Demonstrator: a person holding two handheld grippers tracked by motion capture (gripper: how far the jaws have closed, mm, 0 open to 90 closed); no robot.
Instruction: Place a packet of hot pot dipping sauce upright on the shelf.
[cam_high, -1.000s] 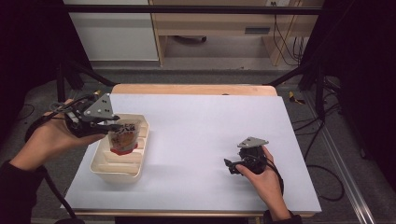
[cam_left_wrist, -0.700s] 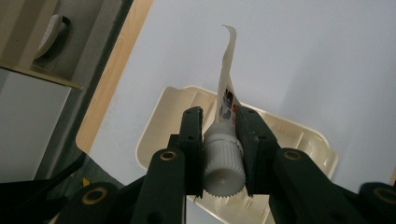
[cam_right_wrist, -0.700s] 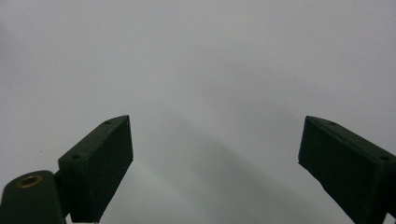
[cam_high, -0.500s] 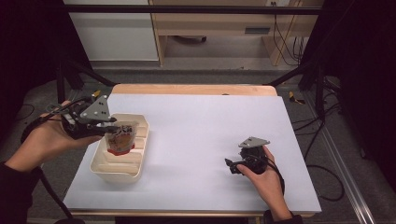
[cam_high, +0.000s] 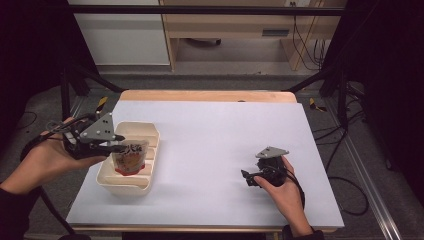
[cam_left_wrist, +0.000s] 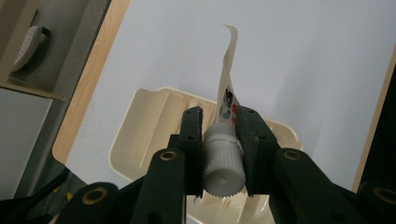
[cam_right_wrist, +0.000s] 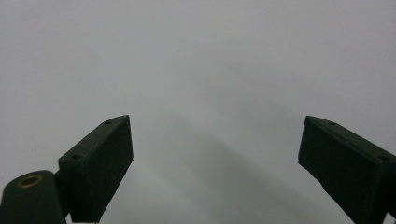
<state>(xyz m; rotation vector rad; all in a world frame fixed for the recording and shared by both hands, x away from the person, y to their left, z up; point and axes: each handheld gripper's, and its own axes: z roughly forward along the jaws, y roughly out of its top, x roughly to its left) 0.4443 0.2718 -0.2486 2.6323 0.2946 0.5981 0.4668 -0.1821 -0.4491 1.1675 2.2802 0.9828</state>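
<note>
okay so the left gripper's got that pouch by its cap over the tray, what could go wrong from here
1. The left gripper clamps only the white cap of the pouch; the soft body hangs below and could swing or twist as it moves.
2. The pouch hangs just over the cream tray, so it might catch on a divider or rim and drag the light tray.
3. The right gripper rests open on the table, far away, so nothing steadies the tray.

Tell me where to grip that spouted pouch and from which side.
Grip the pouch by its white ribbed cap, coming in from the tray's left side, as the left gripper does now. The cap is rigid and round; the flat body is floppy and would likely buckle.
</note>
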